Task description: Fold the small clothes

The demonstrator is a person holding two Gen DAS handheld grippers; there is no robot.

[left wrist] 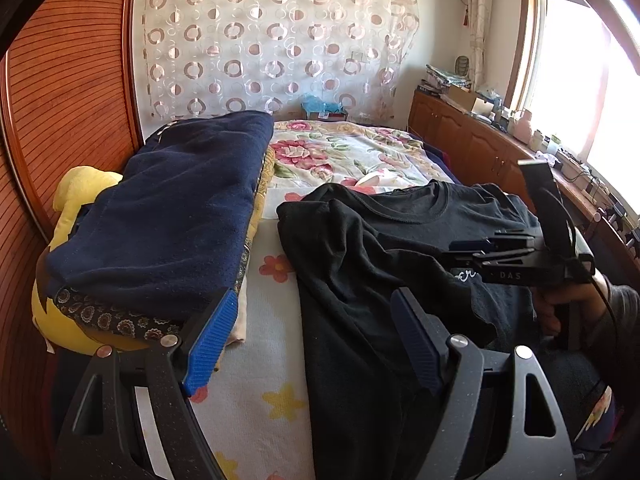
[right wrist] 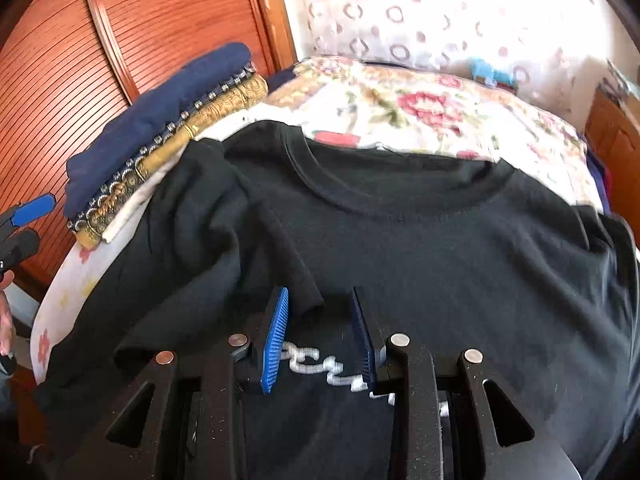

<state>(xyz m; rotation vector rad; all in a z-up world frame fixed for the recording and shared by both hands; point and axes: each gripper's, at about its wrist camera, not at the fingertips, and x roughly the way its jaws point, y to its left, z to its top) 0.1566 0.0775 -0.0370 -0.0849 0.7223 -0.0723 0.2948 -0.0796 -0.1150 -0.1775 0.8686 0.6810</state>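
T-shirt, black, lies spread on the bed with its round collar toward the far side and its left sleeve folded inward over the chest, the sleeve's hem corner ending just between the right gripper's fingers. Right gripper hangs low over the shirt front with its blue pads partly apart; nothing is pinched between them, and white lettering on the shirt shows through the gap (the view is blurred, so whether the pads brush the cloth I cannot tell). Left gripper stands wide open above the shirt's left edge, one pad over the flowered sheet and the other over black cloth, holding nothing. A hand grips the right gripper's handle at the right side of the left view. Just left of the shirt sits a stack of folded clothes, a navy piece on top, patterned ones below, with a yellow cushion behind it against the wooden wardrobe. Beyond the collar lies a rose-print quilt, then a curtain with ring patterns.
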